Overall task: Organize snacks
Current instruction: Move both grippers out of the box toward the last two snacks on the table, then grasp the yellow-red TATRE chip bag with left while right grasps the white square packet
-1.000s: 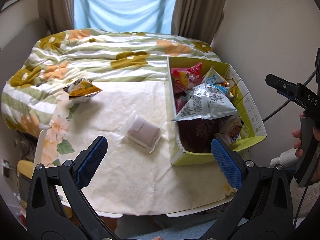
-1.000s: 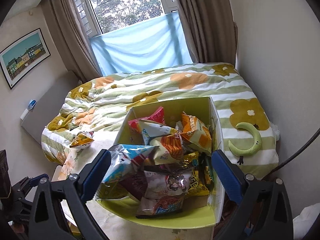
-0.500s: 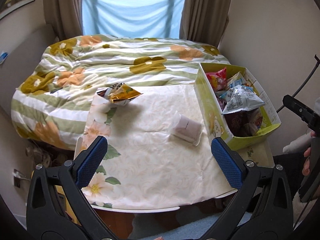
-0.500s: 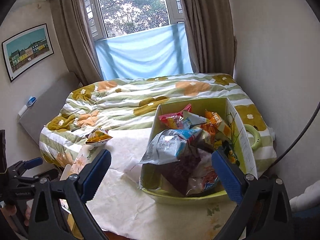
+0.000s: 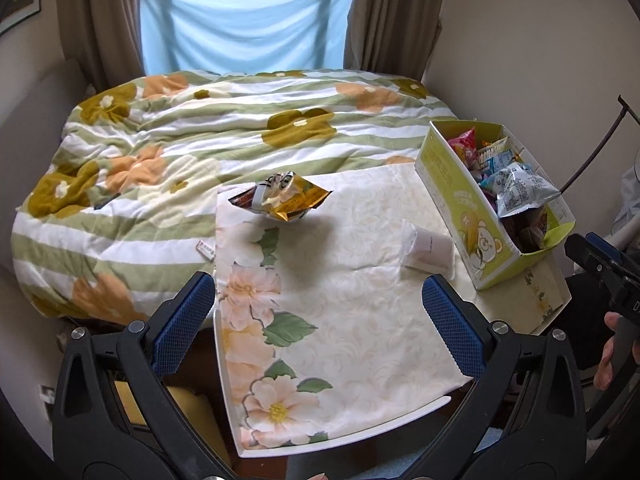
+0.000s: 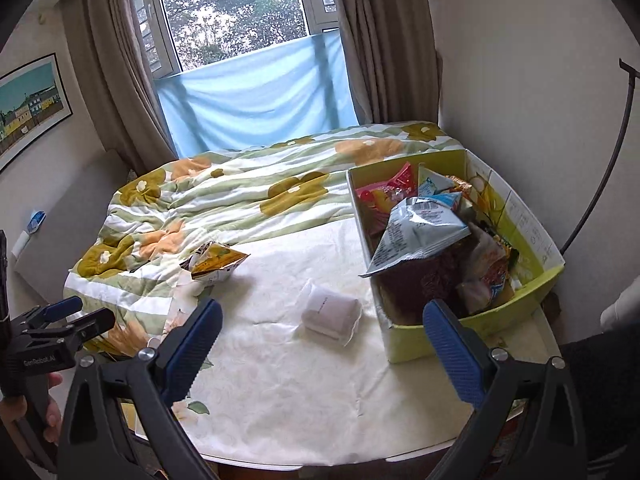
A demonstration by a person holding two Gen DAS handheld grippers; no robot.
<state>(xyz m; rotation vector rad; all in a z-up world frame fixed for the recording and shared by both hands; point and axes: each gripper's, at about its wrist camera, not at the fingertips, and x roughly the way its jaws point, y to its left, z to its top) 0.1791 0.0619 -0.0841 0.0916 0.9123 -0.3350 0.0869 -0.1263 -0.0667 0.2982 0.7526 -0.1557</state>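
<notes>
A yellow-green cardboard box (image 5: 460, 208) (image 6: 532, 240) full of snack bags stands at the table's right side. A silver-blue bag (image 6: 416, 236) (image 5: 520, 192) lies on top of its pile. A small white packet (image 5: 428, 246) (image 6: 330, 314) lies on the tablecloth just left of the box. A gold snack bag (image 5: 282, 198) (image 6: 214, 262) lies at the table's far left edge by the bed. My left gripper (image 5: 318, 316) is open and empty above the near table. My right gripper (image 6: 320, 344) is open and empty, near the white packet and box.
A round table with a floral cream cloth (image 5: 340, 320) stands against a bed with a green flowered quilt (image 5: 200, 140). A small white wrapper (image 5: 206, 249) lies on the quilt. A wall (image 6: 540, 80) is close on the right. A window with curtains is behind the bed.
Both grippers have pulled back and away from the box, the left one moving leftward. More of the table now shows. The snacks have not moved.
</notes>
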